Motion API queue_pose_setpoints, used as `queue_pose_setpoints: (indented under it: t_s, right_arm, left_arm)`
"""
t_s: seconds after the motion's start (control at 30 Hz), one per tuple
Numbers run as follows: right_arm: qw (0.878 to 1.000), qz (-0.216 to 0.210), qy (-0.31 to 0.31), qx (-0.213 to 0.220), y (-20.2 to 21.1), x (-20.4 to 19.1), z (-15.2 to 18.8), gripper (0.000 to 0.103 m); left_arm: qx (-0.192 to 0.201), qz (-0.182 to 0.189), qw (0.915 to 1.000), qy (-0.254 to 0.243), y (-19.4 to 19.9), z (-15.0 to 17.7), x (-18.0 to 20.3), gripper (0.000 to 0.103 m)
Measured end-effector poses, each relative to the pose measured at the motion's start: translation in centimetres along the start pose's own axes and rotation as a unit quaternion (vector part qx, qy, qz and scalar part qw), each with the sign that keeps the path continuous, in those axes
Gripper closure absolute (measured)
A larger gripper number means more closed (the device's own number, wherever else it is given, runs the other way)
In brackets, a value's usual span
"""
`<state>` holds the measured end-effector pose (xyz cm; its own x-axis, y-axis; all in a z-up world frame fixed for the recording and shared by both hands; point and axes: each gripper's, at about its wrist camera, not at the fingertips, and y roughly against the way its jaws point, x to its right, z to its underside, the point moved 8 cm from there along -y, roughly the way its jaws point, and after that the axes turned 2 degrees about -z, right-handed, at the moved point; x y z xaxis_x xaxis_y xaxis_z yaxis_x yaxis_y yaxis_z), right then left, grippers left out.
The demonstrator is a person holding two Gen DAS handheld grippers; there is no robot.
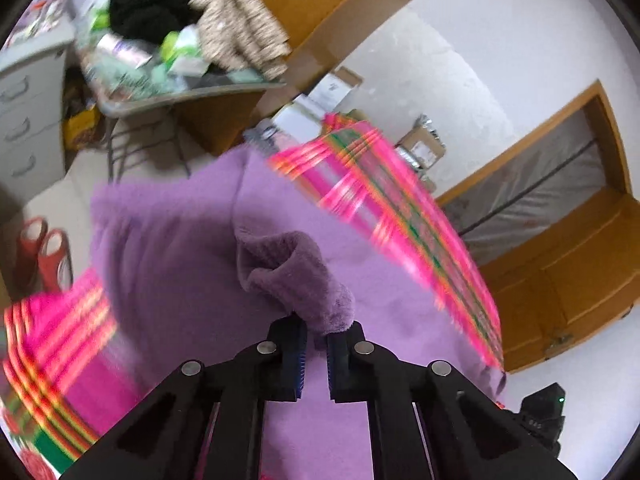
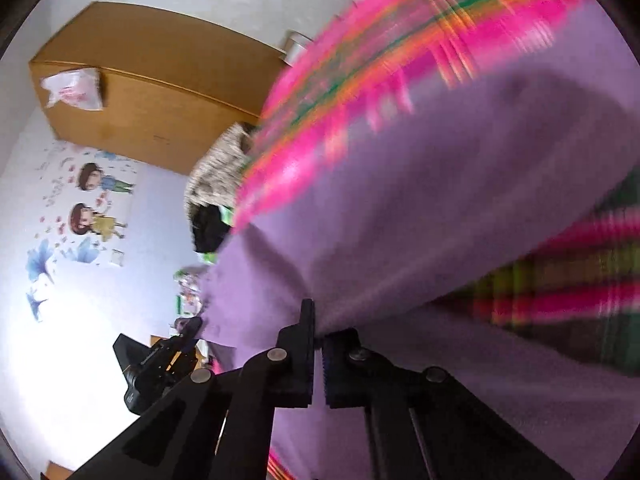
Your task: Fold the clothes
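Observation:
A purple fleece garment (image 1: 180, 264) spreads over a pink striped bedspread (image 1: 384, 200). My left gripper (image 1: 317, 334) is shut on a bunched fuzzy edge of the garment (image 1: 296, 276), lifted off the cloth below. In the right wrist view, my right gripper (image 2: 318, 334) is shut on another edge of the same purple garment (image 2: 400, 240), which stretches away from the fingers. The striped bedspread (image 2: 400, 60) shows blurred behind it. The left gripper (image 2: 160, 364) is seen from outside at the lower left, with its fingers hidden.
A cluttered folding table (image 1: 188, 88) holds a pile of clothes (image 1: 192, 16), with grey drawers (image 1: 28, 112) on the left. Red boots (image 1: 44, 256) stand on the floor. Wooden cabinets (image 1: 560, 280) line the right wall. A wooden wardrobe (image 2: 160, 92) and wall stickers (image 2: 88, 208) show.

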<state>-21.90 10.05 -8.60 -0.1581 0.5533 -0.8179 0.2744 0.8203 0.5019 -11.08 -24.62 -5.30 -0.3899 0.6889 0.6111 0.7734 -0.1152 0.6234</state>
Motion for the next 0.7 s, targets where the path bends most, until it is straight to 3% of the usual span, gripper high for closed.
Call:
queue_pose_setpoints:
  t_s: [0.2, 0.33, 0.43, 0.53, 0.7]
  right_arm:
    - [0.996, -0.036, 0.061, 0.062, 2.9, -6.1, -4.8, 0.100]
    - [0.990, -0.060, 0.096, 0.087, 4.8, -9.3, -5.1, 0.100]
    - [0.990, -0.064, 0.106, 0.073, 4.5, -10.0, -3.6, 0.100]
    - [0.990, -0.068, 0.111, 0.047, 3.7, -9.8, -1.1, 0.100]
    - [0.992, -0.062, 0.109, -0.031, 2.9, -7.5, 5.1, 0.100]
  left_arm:
    - [0.033, 0.027, 0.9980, -0.047, 1.4, -4.1, 4.1, 0.095]
    - [0.055, 0.045, 0.9944, -0.078, 2.4, -6.9, 6.9, 0.095]
    - [0.070, 0.058, 0.9910, -0.099, 3.1, -8.6, 8.7, 0.095]
    - [0.064, 0.060, 0.9914, -0.097, 3.5, -7.9, 7.0, 0.095]
    - [0.049, 0.051, 0.9947, -0.074, 4.0, -5.5, 2.7, 0.095]
